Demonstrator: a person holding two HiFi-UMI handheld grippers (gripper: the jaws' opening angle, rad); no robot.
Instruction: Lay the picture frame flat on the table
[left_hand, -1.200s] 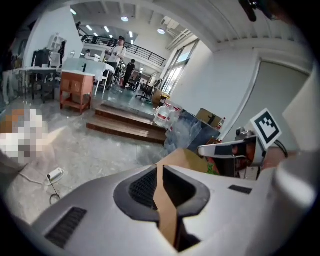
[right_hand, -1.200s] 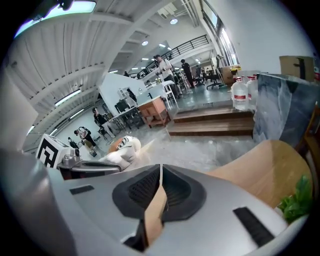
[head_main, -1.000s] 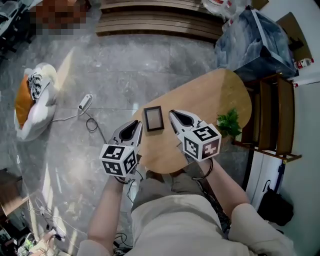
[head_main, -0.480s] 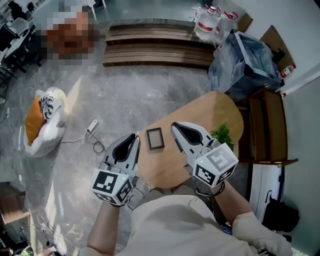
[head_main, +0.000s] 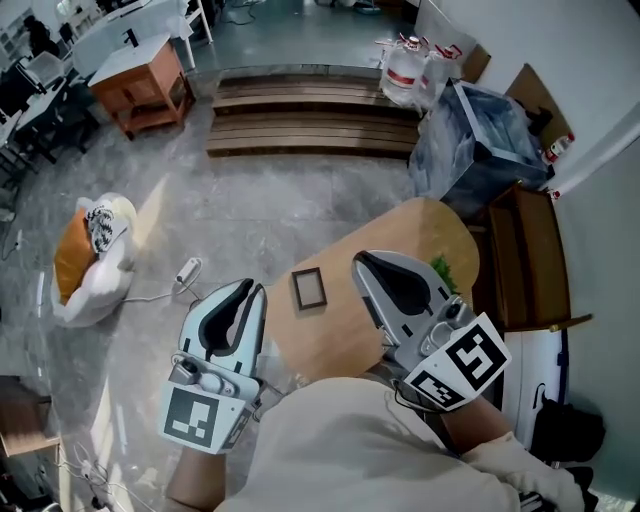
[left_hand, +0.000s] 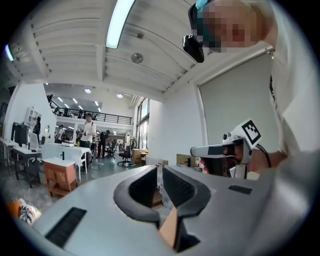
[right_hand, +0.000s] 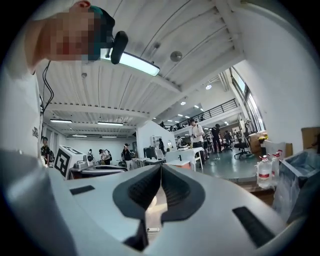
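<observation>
Evidently the picture frame (head_main: 308, 288) lies flat and face up on the wooden table (head_main: 425, 232), near its front edge. The left gripper (head_main: 252, 289) and the right gripper (head_main: 361, 259) flank it without touching it. Both have their jaws pressed together on nothing and point out into the room, so the laying-down looks finished.

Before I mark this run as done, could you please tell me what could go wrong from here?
The small dark rectangular picture frame lies flat near the edge of the rounded wooden table, on the side of the left claw. A bump from that claw could push it off. The right claw hangs close to the small green plant and might knock it.
</observation>
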